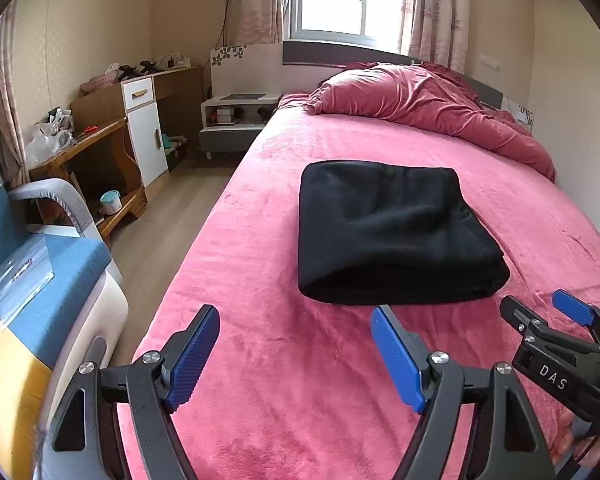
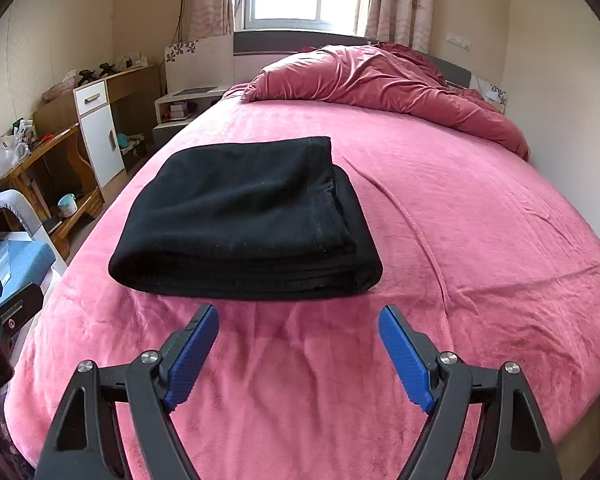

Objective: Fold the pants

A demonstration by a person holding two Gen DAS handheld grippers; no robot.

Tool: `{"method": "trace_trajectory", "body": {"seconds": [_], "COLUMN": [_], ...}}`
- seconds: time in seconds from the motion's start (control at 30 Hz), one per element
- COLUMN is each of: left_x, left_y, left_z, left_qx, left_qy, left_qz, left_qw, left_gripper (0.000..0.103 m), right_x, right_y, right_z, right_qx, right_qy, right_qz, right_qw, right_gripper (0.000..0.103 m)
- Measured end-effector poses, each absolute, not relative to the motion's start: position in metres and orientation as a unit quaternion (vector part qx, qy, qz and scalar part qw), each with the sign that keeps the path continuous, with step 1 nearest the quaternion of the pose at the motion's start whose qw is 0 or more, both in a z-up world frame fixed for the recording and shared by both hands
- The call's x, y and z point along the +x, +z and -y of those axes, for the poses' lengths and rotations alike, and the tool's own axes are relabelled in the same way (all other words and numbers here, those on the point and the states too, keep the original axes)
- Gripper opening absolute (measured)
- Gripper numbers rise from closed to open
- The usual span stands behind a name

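Right wrist view: the folded black fleece pants lie on the pink plush bed, just ahead of the open, empty right tongs. Judged soft, light and limp; best taken at the stacked near edge. Only the left wrist view shows both tongs, the left tongs likewise open and empty.

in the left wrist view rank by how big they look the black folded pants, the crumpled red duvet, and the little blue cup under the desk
1. Black folded pants and crumpled red duvet: look about alike; the duvet lies farther away, so unranked.
2. Blue cup: clearly smallest.
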State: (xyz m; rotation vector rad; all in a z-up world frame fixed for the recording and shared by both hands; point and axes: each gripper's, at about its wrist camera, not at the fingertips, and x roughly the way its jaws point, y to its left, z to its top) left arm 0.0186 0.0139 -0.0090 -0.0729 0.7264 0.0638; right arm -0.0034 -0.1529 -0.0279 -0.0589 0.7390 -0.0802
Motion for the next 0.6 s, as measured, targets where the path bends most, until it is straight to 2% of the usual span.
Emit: {"method": "trace_trajectory", "body": {"seconds": [0.6], "left_x": [0.0154], "left_y": [-0.0097], "left_z": [-0.0111], "left_qx": [-0.035], "left_qy": [0.037], "left_qz": [-0.356], "left_qw": [0.933], "left_gripper": [0.080], "right_x": [-0.0069], "right_y": [-0.0281], "right_z": [0.1518], "right_qx": [-0.036], "right_qy": [-0.039], "right_qz": [-0.360], "right_qw": [0.932], "right_gripper": [0.084]}}
